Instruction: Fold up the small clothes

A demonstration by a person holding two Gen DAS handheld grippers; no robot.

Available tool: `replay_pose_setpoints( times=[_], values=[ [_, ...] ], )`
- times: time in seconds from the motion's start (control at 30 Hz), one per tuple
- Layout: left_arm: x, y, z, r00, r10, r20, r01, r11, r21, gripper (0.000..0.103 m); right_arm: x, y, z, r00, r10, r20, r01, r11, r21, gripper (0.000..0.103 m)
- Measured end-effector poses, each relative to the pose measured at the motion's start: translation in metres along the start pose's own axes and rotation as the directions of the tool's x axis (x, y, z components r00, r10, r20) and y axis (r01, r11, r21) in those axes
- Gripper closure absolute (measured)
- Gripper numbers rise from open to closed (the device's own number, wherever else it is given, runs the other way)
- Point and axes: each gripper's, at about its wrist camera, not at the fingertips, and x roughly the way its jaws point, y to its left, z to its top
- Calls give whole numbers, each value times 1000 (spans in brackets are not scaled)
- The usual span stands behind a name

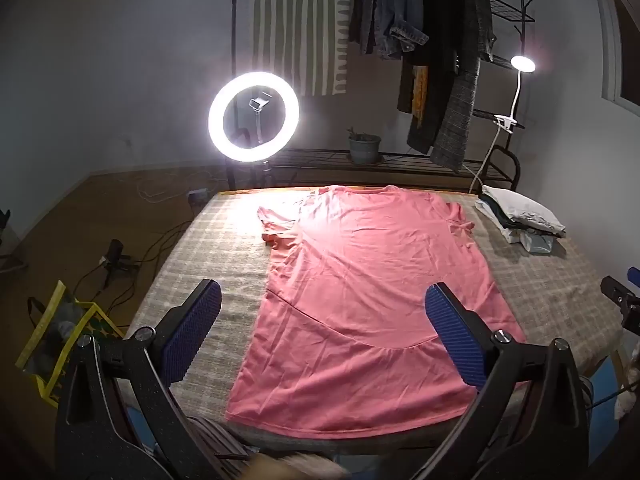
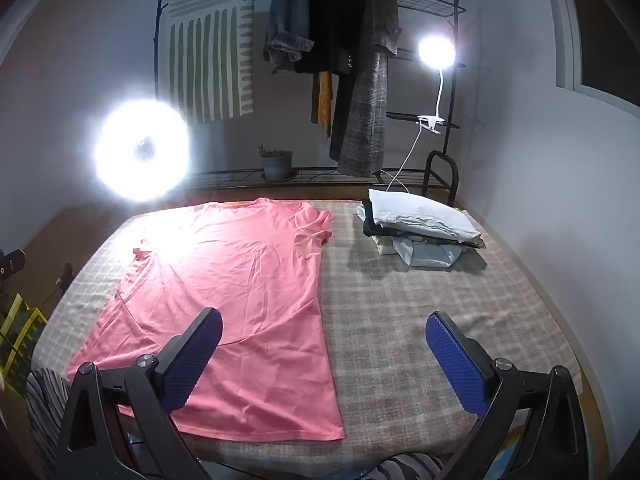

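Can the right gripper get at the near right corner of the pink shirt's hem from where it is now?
Probably yes. The right gripper is open and empty above the plaid cloth, and the pink shirt lies flat with its near right hem corner exposed. Nothing sits between them; the folded pile is at the far side.

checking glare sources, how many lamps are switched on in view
2. A ring light stands beyond the table's far left edge; a small clip lamp is clamped to the clothes rack at the far right. Others may be out of frame.
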Motion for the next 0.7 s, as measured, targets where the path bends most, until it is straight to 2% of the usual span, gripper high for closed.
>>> replay_pose_setpoints(
  times=[0.1, 0.13, 0.23, 0.7],
  values=[
    [1, 1, 4, 1000, -13, 5, 13, 1000, -2, 0, 1, 4, 1, 1000, -8, -1, 8, 1000, -21, 0],
    [-2, 6, 0, 999, -22, 36, 22, 1000, -21, 0, 1, 5, 1, 1000, -6, -1, 6, 1000, -21, 0],
    [-6, 4, -6, 998, -8, 59, 9, 1000, -8, 0, 2, 5, 0, 1000, -4, -5, 4, 1000, -19, 0],
    [-10, -1, -3, 999, -1, 40, 1, 1000, 9, 0, -2, 4, -2, 1000, 2, 0, -2, 1000, -3, 0]
  ],
)
